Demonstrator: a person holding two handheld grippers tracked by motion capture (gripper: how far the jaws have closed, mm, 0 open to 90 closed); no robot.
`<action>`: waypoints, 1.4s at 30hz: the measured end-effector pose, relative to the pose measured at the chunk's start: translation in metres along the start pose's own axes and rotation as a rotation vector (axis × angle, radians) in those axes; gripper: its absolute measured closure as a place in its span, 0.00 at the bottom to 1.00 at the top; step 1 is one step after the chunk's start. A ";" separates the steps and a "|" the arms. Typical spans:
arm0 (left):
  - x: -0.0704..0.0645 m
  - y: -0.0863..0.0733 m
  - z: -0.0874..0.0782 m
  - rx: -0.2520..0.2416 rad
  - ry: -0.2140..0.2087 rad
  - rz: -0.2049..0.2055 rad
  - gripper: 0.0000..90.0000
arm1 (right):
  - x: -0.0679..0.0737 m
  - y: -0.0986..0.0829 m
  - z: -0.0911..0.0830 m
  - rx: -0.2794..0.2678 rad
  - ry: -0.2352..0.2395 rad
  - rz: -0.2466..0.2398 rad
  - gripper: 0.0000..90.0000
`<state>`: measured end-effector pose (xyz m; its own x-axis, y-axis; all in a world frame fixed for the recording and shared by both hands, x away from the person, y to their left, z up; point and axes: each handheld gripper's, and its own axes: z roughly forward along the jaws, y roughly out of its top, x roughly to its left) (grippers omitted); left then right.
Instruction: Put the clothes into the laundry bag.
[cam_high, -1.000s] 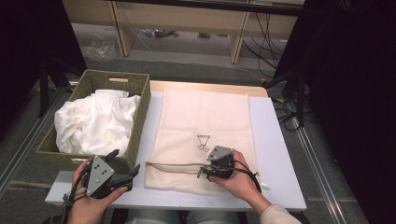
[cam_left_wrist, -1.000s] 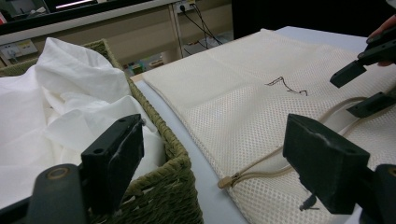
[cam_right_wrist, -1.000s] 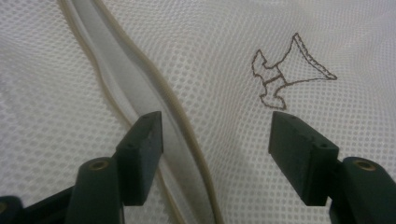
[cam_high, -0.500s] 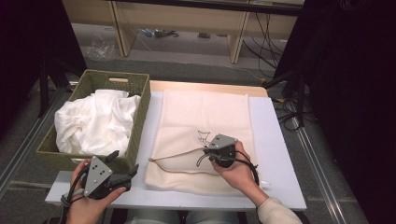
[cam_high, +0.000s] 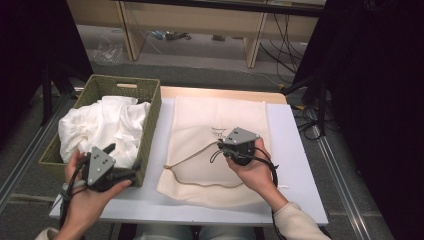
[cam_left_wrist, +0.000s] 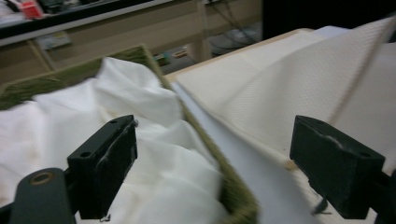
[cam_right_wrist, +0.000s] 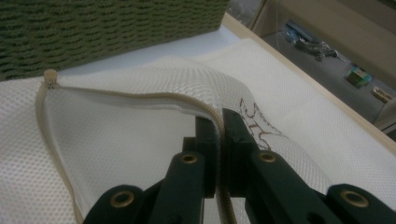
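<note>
Two grippers: right gripper (cam_right_wrist: 218, 140) pinches mesh bag's (cam_high: 200, 125) zipper edge; left gripper (cam_left_wrist: 212, 172) gapes beside basket (cam_high: 150, 135).

Black two-jaw left gripper (cam_high: 117, 162): grey three-cornered top plate, black cable trailing. Black two-jaw right gripper (cam_right_wrist: 218, 128): same grey plate, brass-coloured rivets at jaw pivots, looped black cable. Cream long sleeve (cam_high: 295, 224) on right arm.
</note>
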<state>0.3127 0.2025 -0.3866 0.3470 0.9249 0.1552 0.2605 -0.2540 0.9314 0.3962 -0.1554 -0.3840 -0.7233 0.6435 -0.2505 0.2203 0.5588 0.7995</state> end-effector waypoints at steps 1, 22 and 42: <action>0.008 0.005 0.006 0.013 0.033 -0.008 0.11 | 0.000 0.003 -0.001 0.002 0.006 0.015 0.96; 0.087 0.027 0.106 0.379 0.059 -0.164 0.03 | -0.004 0.013 -0.003 -0.012 0.001 0.022 0.99; 0.086 -0.016 0.159 0.643 0.157 -0.157 0.11 | -0.004 0.010 0.000 -0.006 0.005 0.007 0.99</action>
<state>0.4818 0.2411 -0.4404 0.1392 0.9823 0.1256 0.7978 -0.1864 0.5734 0.4017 -0.1524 -0.3747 -0.7252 0.6446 -0.2420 0.2216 0.5513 0.8044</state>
